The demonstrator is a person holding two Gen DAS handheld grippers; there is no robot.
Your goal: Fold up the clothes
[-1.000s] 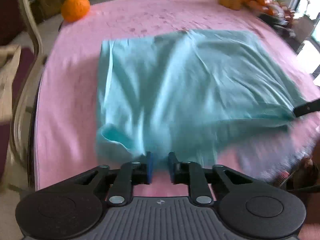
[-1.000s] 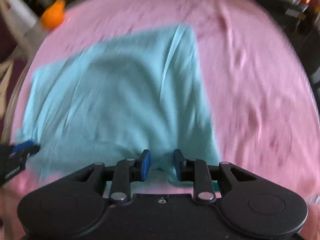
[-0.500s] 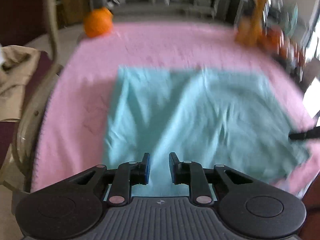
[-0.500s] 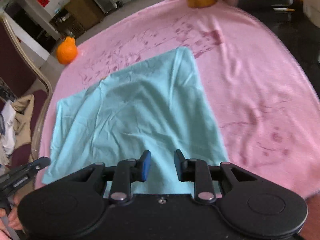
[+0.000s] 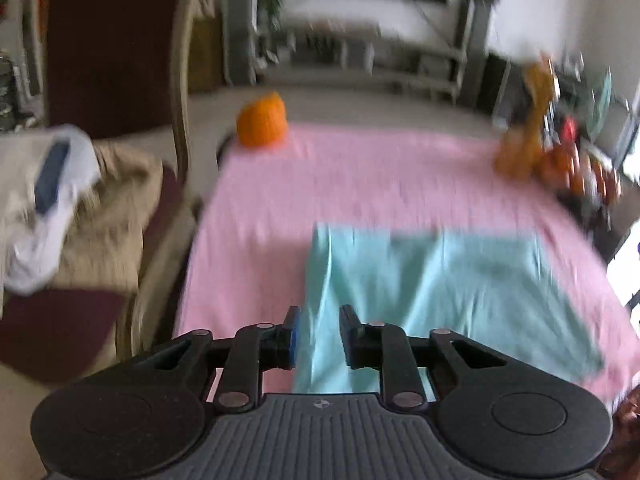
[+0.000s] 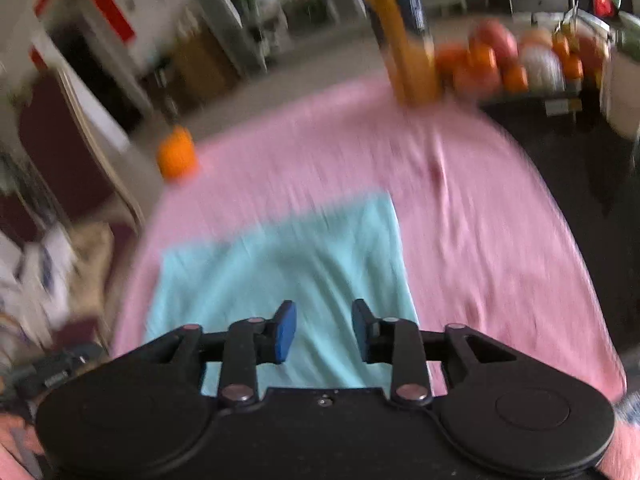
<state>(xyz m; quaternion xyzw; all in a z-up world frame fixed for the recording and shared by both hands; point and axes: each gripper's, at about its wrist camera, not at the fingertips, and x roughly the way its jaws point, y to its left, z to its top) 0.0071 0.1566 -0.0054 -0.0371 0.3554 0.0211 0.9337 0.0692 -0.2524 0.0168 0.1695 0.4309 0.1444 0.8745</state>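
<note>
The teal cloth (image 5: 448,292) lay flat on the pink cover (image 5: 360,168) as a folded rectangle, and both tools hung above its near edge with nothing between the pads: the left gripper (image 5: 319,336) had a narrow gap that was opening, and the right gripper (image 6: 324,330) was opening wider. The risk I saw was in the next grab, because a pinch that took only the top layer, or also the cover under it, would pull the fold crooked. Both views were blurred, so a hurried reach could also miss the corner.
</note>
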